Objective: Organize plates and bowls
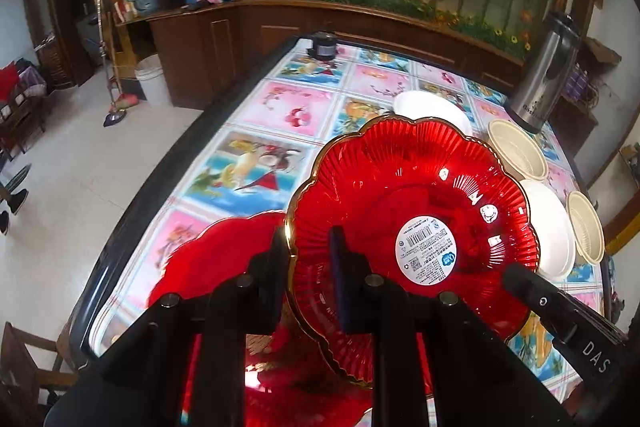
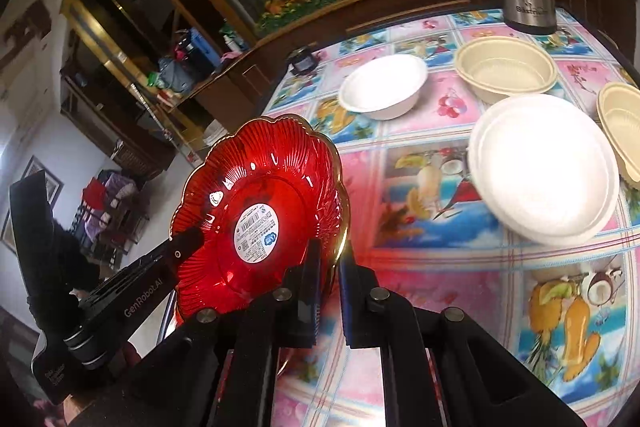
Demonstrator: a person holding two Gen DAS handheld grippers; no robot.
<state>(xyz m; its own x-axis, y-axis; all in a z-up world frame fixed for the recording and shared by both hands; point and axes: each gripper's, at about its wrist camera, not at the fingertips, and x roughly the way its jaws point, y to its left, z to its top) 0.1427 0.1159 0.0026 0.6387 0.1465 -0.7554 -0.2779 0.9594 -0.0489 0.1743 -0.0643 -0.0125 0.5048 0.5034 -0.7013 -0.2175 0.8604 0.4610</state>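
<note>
A red scalloped plate [image 1: 412, 195] with a gold rim and a round white label hangs tilted above the table, held from both sides. In the left wrist view my left gripper [image 1: 310, 267] is shut on its left rim. My right gripper [image 2: 332, 267] is shut on the opposite rim of the same plate [image 2: 260, 203]. Each view also shows the other gripper's finger on the plate's far side. A second red plate [image 1: 208, 255] lies on the table below. White bowls [image 2: 384, 87] [image 2: 544, 167] and cream bowls [image 2: 506, 67] [image 2: 624, 131] sit further back.
The table [image 1: 280, 107] has a bright fruit-print cover. A steel thermos [image 1: 548, 75] stands at its far right corner and a small dark jar [image 1: 323, 45] at the far edge. A wooden cabinet runs behind it; tiled floor with a white bucket [image 1: 150, 79] lies to the left.
</note>
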